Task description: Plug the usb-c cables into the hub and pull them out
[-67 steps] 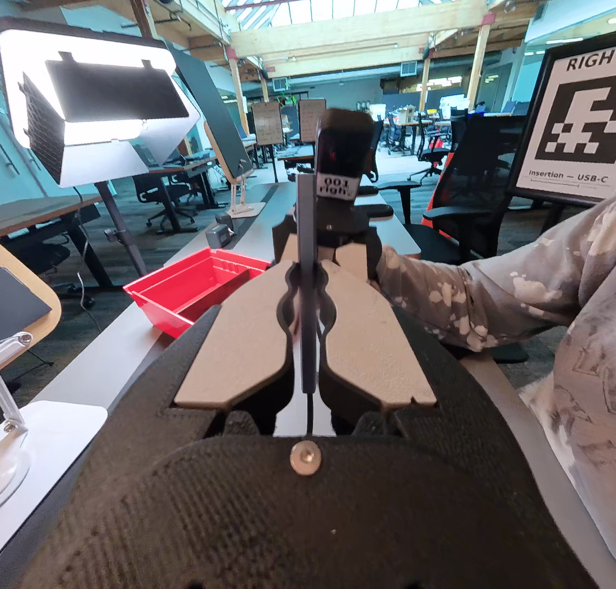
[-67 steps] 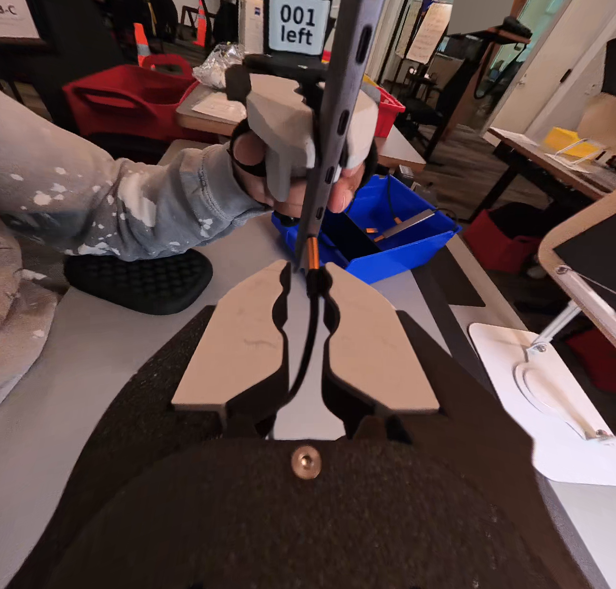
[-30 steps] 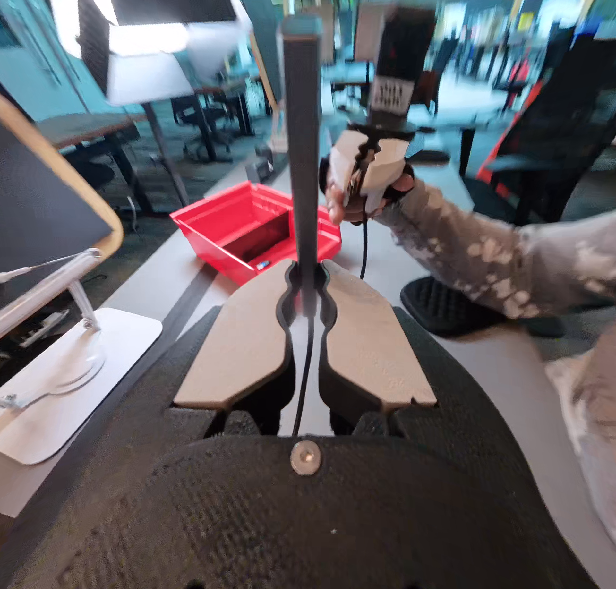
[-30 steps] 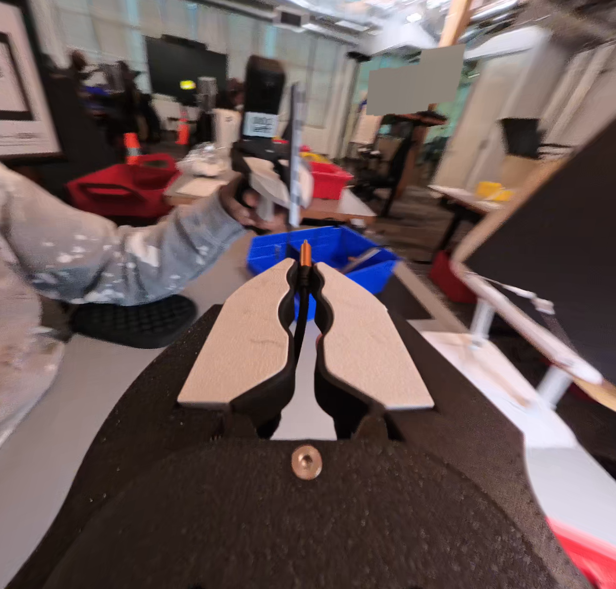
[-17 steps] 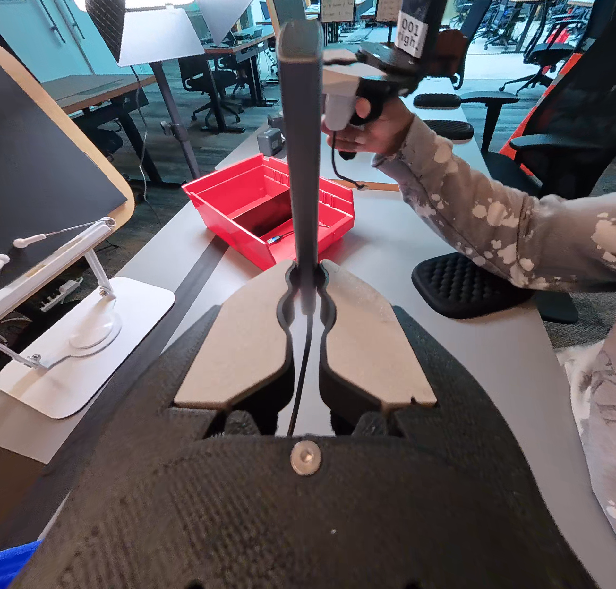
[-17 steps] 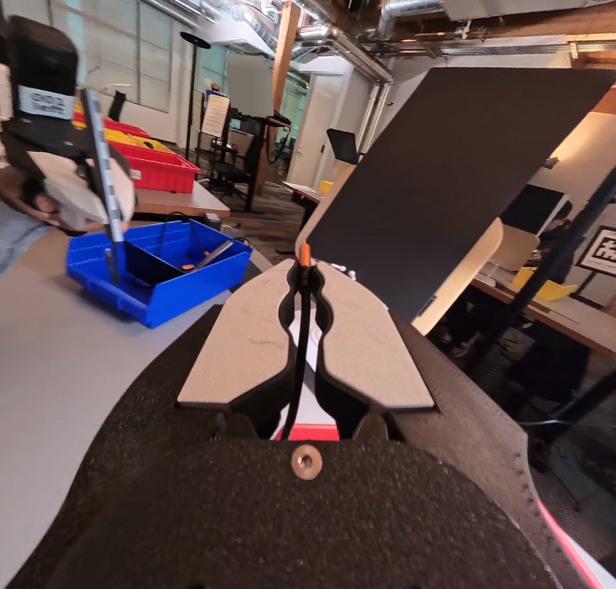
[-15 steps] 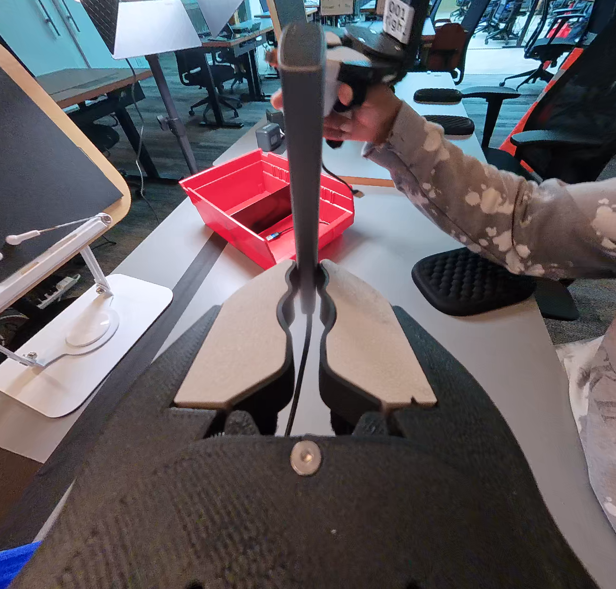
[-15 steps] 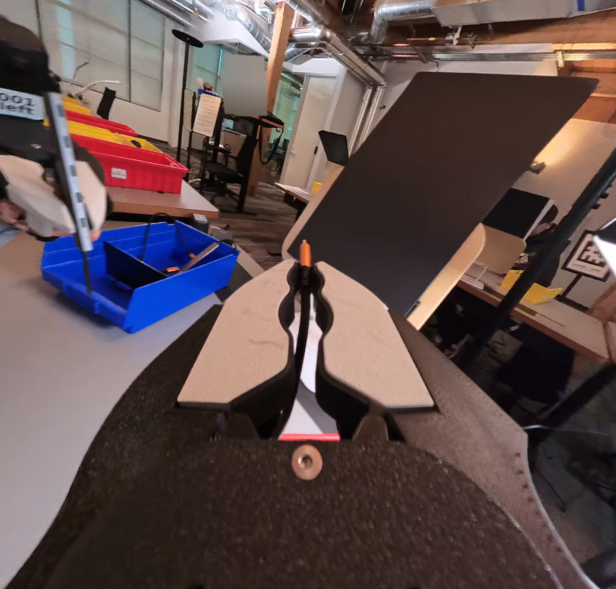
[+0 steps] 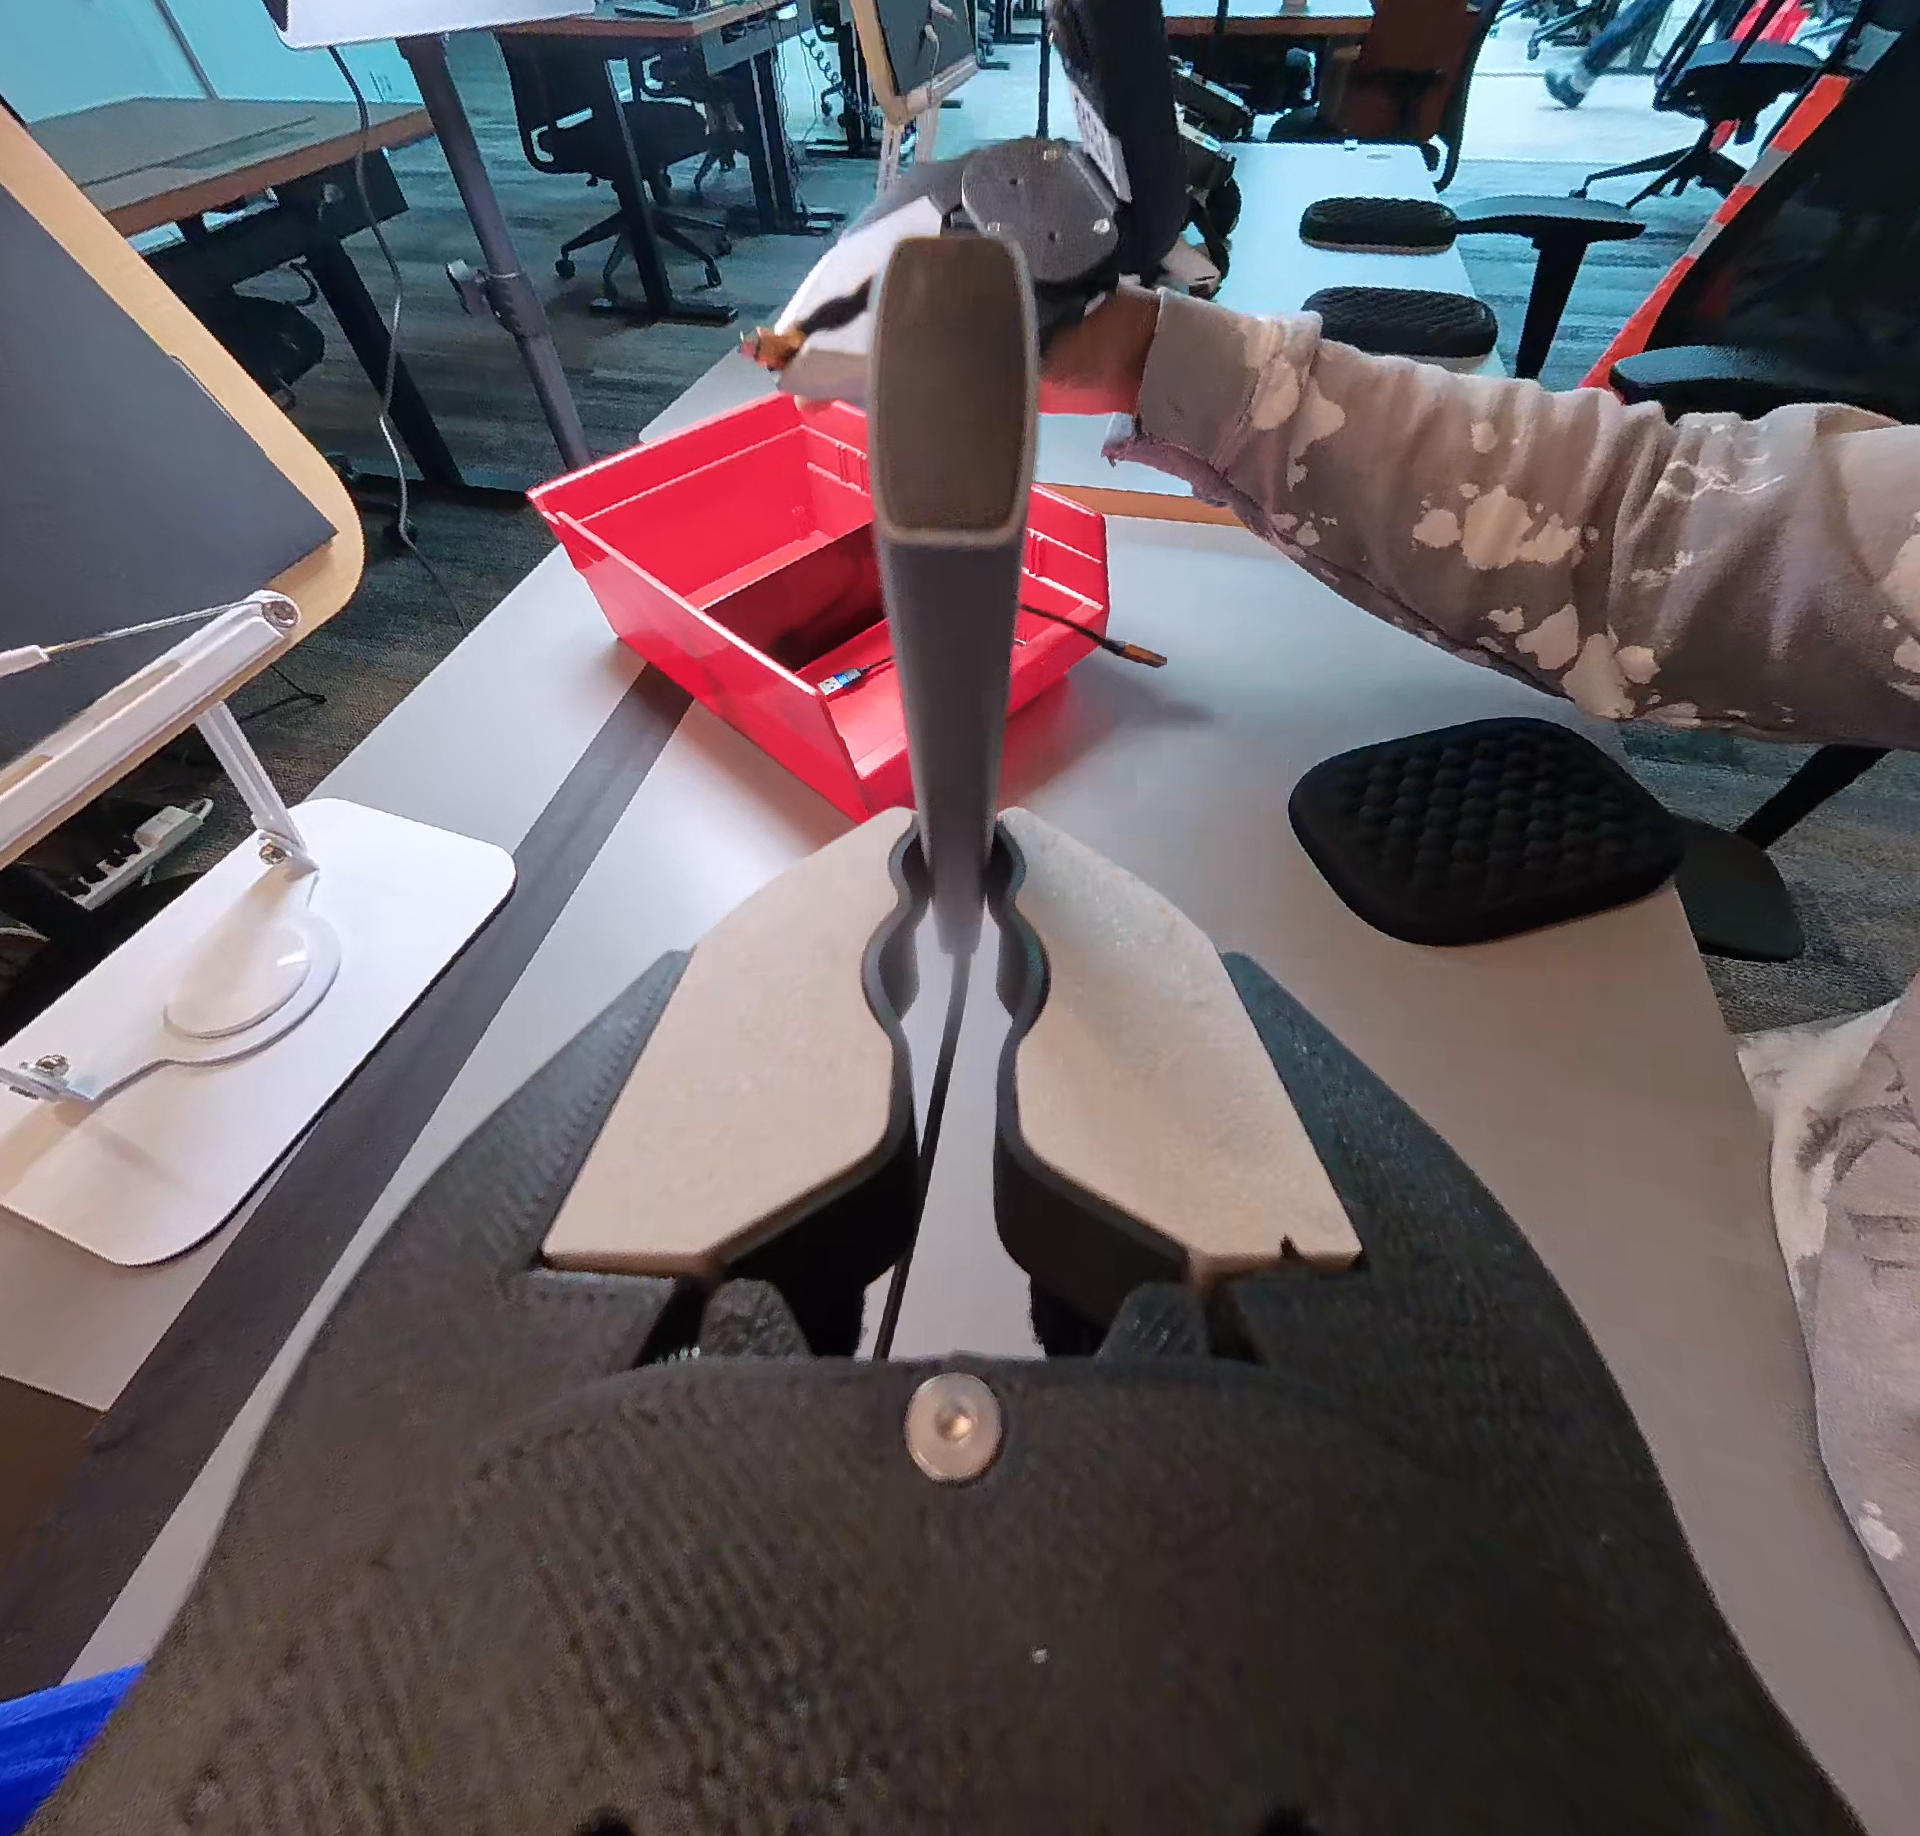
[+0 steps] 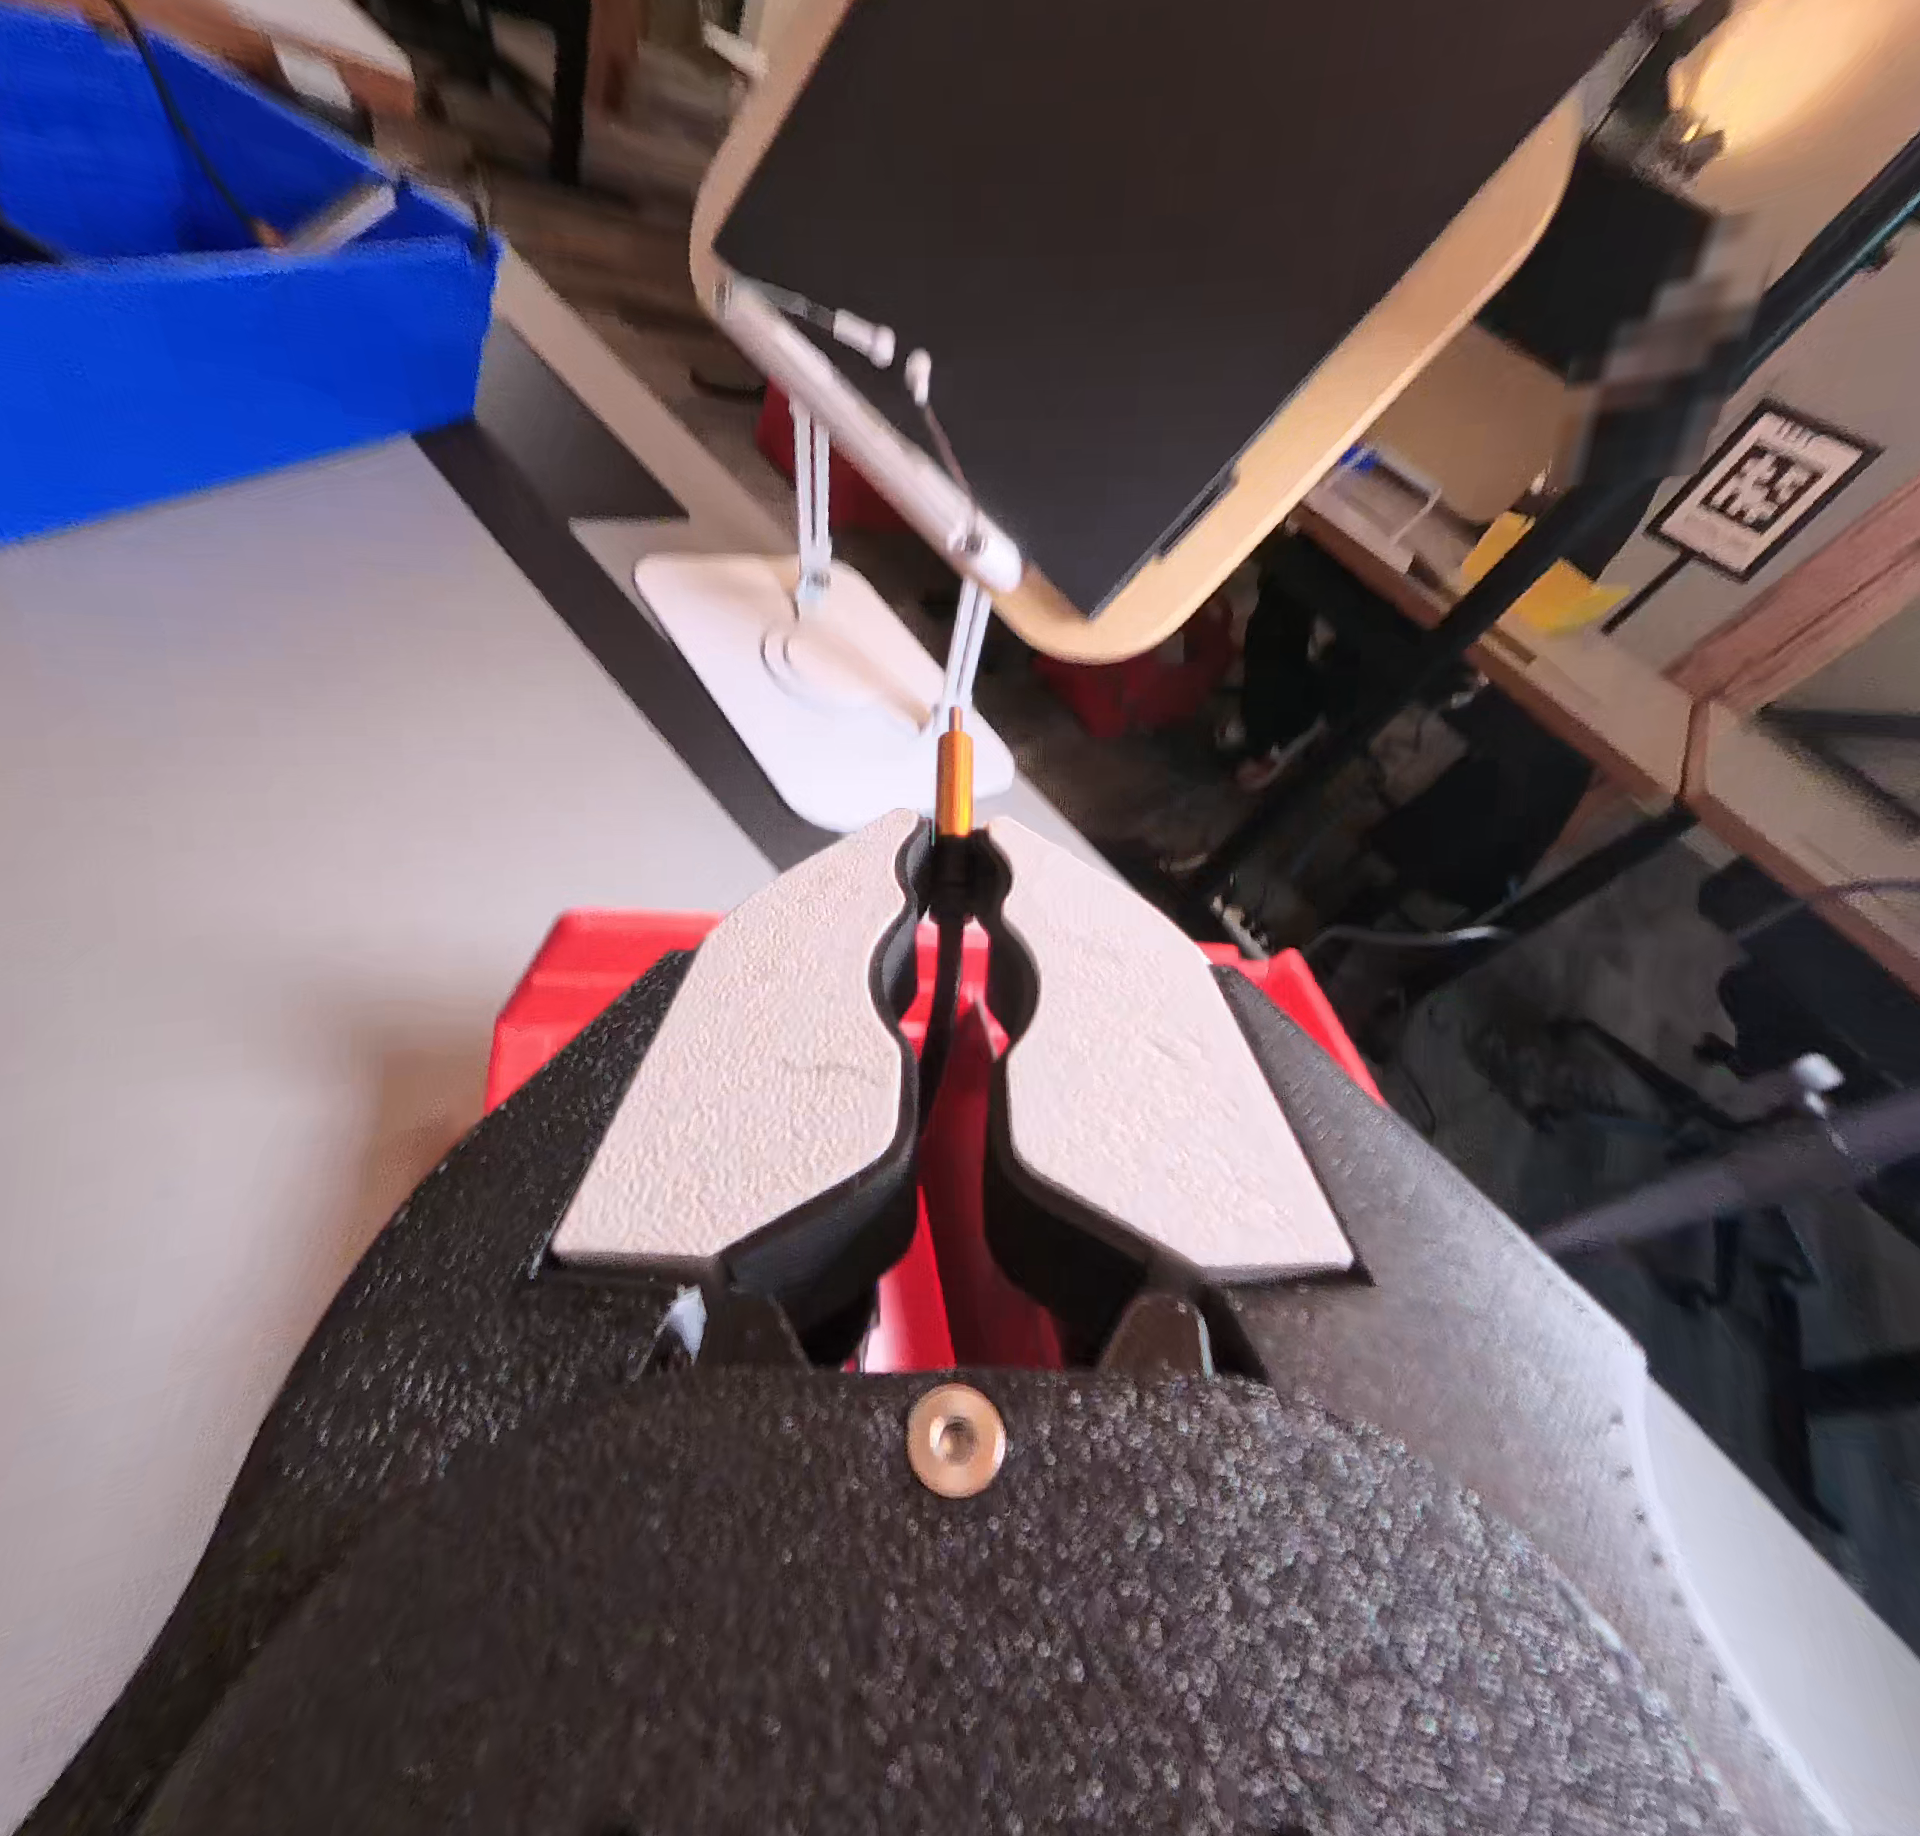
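Note:
My left gripper (image 9: 954,841) is shut on the grey hub (image 9: 951,539), a long flat bar that stands up out of the jaws, its thin black lead running back between them. My right gripper (image 10: 954,830) is shut on a USB-C cable with an orange plug (image 10: 952,773) that sticks out past the fingertips. In the left wrist view the right gripper (image 9: 821,342) hangs over the far edge of the red bin (image 9: 831,581), its orange plug tip pointing left. The cable and the hub are apart.
The red bin holds a cable with a blue plug (image 9: 836,683); another orange-tipped cable end (image 9: 1138,654) lies over its right rim. A blue bin (image 10: 208,332) sits far left. Dark boards on white stands (image 9: 156,1007) (image 10: 831,685) line the table edge. A black wrist pad (image 9: 1475,830) lies right. The tips of one gripper are about 30 centimetres away from the tips of the other.
The right gripper pulled the orange plug out of the hub, swung away from the left gripper and came down over the red bin. The left gripper kept the hub upright and tilted down slightly.

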`<state>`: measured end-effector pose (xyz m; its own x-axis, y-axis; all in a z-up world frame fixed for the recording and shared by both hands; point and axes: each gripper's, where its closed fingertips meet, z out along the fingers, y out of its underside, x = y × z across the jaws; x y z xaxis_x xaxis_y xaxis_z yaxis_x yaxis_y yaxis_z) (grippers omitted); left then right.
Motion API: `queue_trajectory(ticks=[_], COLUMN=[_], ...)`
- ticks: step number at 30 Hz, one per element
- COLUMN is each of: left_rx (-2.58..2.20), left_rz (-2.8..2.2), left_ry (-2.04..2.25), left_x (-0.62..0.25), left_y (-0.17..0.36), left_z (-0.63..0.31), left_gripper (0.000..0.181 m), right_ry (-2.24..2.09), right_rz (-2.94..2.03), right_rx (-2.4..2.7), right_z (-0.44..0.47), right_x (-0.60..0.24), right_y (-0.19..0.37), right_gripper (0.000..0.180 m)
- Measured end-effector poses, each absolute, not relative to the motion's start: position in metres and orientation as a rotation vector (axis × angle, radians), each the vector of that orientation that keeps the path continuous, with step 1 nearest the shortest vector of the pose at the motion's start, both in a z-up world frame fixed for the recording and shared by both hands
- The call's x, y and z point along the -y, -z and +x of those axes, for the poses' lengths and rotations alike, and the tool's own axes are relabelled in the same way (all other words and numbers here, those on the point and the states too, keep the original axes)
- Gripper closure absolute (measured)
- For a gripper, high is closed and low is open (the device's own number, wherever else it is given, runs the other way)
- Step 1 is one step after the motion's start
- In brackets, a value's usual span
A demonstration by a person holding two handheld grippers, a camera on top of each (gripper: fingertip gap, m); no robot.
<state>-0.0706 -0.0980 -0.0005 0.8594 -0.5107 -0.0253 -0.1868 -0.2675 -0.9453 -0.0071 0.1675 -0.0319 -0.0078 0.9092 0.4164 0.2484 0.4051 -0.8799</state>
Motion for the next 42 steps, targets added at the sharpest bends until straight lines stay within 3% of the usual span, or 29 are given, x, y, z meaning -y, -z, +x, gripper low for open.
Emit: queue_trajectory(ticks=[6, 13, 17, 28, 35, 42], left_rx=[-0.538, -0.561, -0.564, -0.581, -0.596, -0.611], left_rz=[-1.860, -1.889, -1.899, -1.913, -1.927, -1.944], left_ry=[0.338, 0.340, 0.343, 0.330, 0.336, 0.336], left_x=[0.097, 0.093, 0.092, 0.094, 0.093, 0.092], left_y=[0.004, 0.013, 0.016, 0.018, 0.022, 0.027], left_z=[-0.065, -0.060, -0.060, -0.060, -0.056, -0.053], left_gripper=[0.170, 0.170, 0.170, 0.170, 0.170, 0.168], right_ry=[-0.618, -0.705, -0.643, -0.358, -0.072, 0.207], right_rz=[-1.138, -1.062, -1.024, -1.306, -1.461, -1.563], right_rx=[1.606, 1.385, 1.409, 2.050, 2.254, 2.261], right_z=[-0.008, -0.028, -0.034, 0.008, 0.042, 0.065], right_x=[-0.181, -0.196, -0.199, -0.182, -0.192, -0.217], right_y=[0.061, -0.029, -0.046, 0.128, 0.173, 0.181], right_gripper=[0.172, 0.172, 0.172, 0.172, 0.172, 0.166])
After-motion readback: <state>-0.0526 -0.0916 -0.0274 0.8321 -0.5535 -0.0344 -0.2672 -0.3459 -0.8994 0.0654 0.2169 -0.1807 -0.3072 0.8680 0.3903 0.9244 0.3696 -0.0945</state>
